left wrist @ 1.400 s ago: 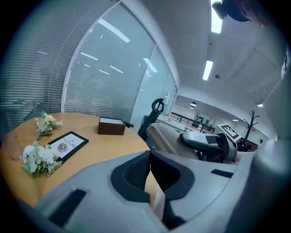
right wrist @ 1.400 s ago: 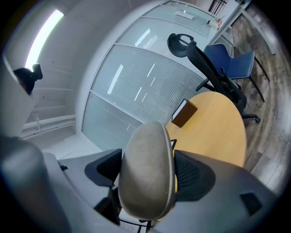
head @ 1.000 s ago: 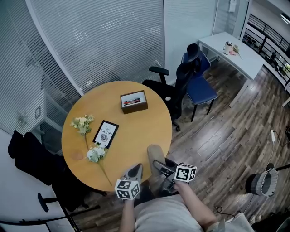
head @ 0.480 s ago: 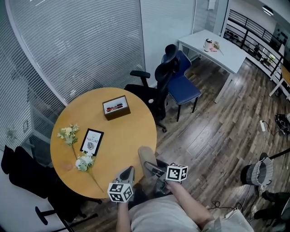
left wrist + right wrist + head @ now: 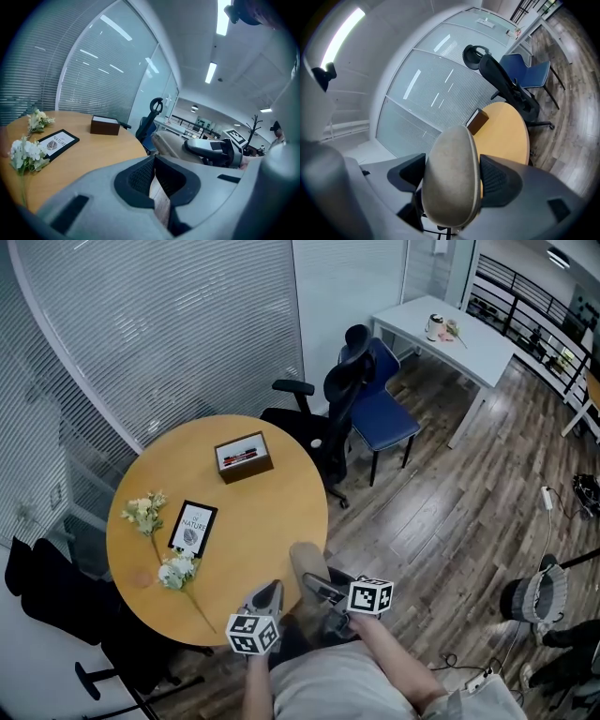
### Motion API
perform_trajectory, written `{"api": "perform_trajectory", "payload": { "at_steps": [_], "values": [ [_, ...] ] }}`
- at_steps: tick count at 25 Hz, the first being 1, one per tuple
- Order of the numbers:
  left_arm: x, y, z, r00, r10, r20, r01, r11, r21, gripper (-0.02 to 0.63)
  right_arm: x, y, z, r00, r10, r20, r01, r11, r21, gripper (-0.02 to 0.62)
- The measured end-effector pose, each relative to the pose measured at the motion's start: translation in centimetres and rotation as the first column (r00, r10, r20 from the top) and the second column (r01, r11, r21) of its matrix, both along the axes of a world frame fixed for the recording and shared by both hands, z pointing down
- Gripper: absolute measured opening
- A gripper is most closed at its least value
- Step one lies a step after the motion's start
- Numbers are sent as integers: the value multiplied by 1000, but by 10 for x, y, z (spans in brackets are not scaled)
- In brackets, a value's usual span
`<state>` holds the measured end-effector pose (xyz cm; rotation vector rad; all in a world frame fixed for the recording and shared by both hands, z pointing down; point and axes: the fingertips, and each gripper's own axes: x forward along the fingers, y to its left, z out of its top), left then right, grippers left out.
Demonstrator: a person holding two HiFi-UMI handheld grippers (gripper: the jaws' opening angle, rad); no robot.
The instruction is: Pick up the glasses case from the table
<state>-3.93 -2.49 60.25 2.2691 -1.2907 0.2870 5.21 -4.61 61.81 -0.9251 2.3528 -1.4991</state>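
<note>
The glasses case (image 5: 306,565) is a beige oval, held at the near right rim of the round wooden table (image 5: 272,512). My right gripper (image 5: 322,583) is shut on it. In the right gripper view the case (image 5: 452,176) fills the gap and both black pads (image 5: 500,180) press its sides. My left gripper (image 5: 267,595) hovers just left of it over the table's near edge, shut and empty. The left gripper view shows its jaws (image 5: 154,180) closed together, with the case (image 5: 169,143) and right gripper (image 5: 211,149) to its right.
On the table are a dark wooden box (image 5: 244,457), a black-framed card (image 5: 192,527) and two flower sprigs (image 5: 174,569). A black office chair (image 5: 328,418) and a blue chair (image 5: 392,418) stand behind the table. A white desk (image 5: 450,338) is further back.
The head view has swung, so the table sits further left in the picture. Both grippers stay at the near table edge, the case still in the right one.
</note>
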Motion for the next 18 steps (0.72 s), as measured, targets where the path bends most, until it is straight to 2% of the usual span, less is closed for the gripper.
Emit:
{"api": "perform_trajectory", "payload": {
  "at_steps": [9, 18],
  "values": [
    [-3, 1, 1, 1000, -24, 0, 24, 1000, -1, 9, -8, 2, 3, 999, -38, 0, 38, 999, -3, 354],
    [1, 2, 2, 1000, -23, -10, 23, 1000, -2, 9, -1, 3, 7, 999, -34, -21, 34, 999, -10, 354]
  ]
}}
